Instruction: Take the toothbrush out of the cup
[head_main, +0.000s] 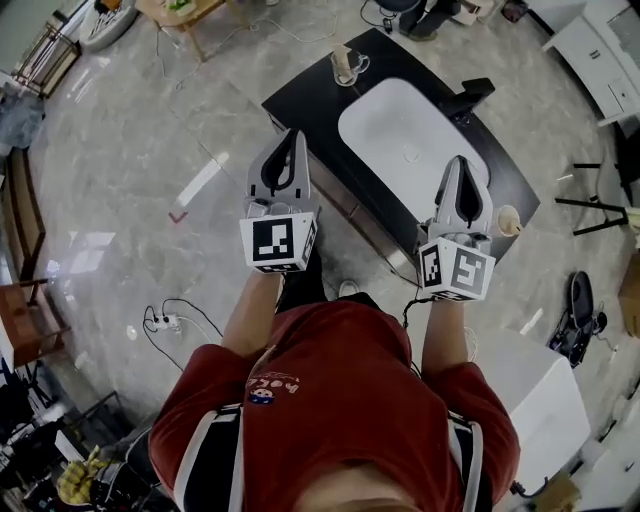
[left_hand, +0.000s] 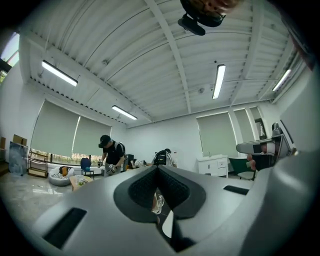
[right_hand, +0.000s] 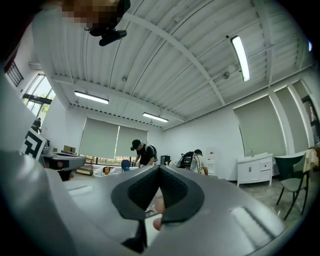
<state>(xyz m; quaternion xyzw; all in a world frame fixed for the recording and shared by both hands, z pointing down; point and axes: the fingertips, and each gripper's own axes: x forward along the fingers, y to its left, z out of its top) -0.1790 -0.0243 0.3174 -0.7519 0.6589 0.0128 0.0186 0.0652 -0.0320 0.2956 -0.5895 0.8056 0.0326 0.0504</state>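
Closest: red shirt (head_main: 340, 400), then grey left gripper (head_main: 292, 140) and right gripper (head_main: 458, 165), fingers of both pressed together on nothing. Well ahead of the left fingers, at the black desk (head_main: 300, 100) far corner: clear glass cup (head_main: 347, 68), pale toothbrush (head_main: 343, 56) seemingly standing inside. Reach step, not yet grasping. Next: close in, open fingers, pinch the handle, lift straight up.

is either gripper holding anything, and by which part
Nothing is held. The left gripper and right gripper are both shut and empty, short of the cup.
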